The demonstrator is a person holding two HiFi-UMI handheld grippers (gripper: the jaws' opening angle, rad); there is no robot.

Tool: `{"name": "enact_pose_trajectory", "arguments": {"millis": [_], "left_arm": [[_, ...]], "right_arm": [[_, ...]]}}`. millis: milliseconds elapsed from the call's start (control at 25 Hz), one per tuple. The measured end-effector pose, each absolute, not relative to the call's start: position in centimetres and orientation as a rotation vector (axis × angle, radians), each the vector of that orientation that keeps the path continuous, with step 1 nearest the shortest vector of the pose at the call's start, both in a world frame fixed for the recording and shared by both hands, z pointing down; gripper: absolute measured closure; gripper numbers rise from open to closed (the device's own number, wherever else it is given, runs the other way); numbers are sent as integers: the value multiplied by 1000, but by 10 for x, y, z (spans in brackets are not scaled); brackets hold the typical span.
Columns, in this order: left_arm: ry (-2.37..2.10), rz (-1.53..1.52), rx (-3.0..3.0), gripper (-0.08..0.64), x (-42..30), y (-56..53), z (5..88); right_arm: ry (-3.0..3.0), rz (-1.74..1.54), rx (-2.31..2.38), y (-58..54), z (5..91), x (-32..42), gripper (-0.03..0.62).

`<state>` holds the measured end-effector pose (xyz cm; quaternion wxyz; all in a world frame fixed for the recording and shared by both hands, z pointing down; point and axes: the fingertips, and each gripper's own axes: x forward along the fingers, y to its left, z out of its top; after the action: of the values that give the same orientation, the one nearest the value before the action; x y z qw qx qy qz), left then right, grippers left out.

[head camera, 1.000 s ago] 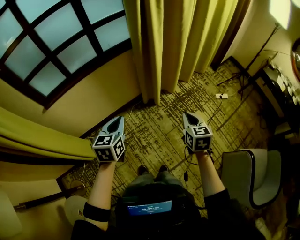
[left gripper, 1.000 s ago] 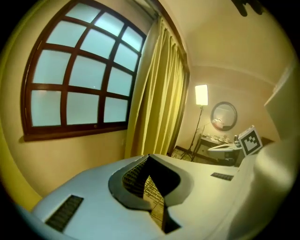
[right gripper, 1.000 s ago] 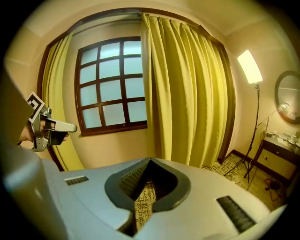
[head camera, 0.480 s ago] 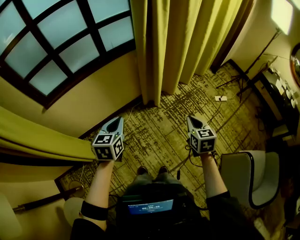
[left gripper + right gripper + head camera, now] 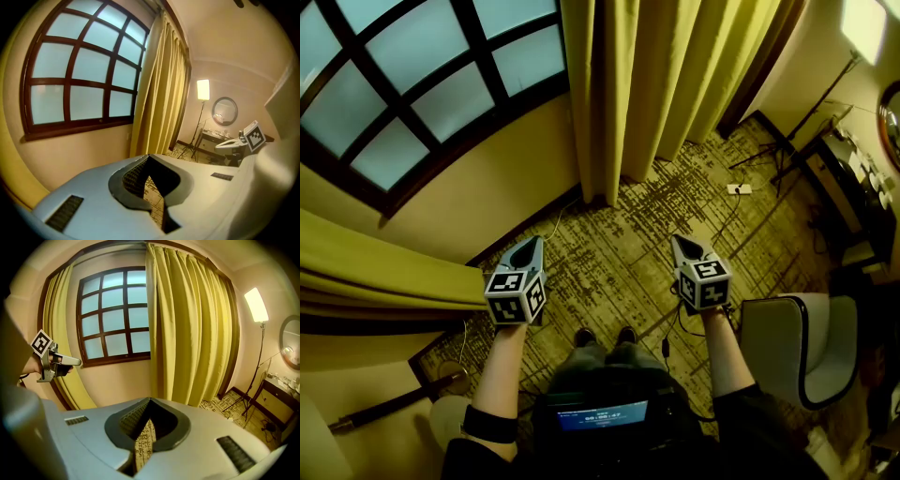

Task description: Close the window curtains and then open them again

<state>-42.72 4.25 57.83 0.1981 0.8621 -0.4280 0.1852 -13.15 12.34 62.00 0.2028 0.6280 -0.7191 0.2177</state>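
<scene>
We saw the window (image 5: 422, 94) bare, the right curtain (image 5: 656, 84) gathered beside it and the left curtain (image 5: 375, 277) bunched at its other side. We judged the closing either not begun or already undone. Below the window, our left gripper (image 5: 528, 246) and right gripper (image 5: 681, 244) hung with jaws shut, holding nothing. A chair (image 5: 825, 361) and floor lamp (image 5: 256, 304), right of the window, blocked nothing.

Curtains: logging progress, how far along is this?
The right curtain and left curtain hang drawn aside, window uncovered. In hand: nothing; the left hand-held gripper and right hand-held gripper are shut and empty. Left: unclear whether closing is ahead or all finished.
</scene>
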Motion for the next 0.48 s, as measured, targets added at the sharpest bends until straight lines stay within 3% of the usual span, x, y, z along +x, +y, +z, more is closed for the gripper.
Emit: {"name": "enact_pose_trajectory", "arguments": {"millis": [480], "left_arm": [[-1150,507,2430,558,-448,36,580]], "right_arm": [[-2004,628,1769,113,624,-157,581]]}}
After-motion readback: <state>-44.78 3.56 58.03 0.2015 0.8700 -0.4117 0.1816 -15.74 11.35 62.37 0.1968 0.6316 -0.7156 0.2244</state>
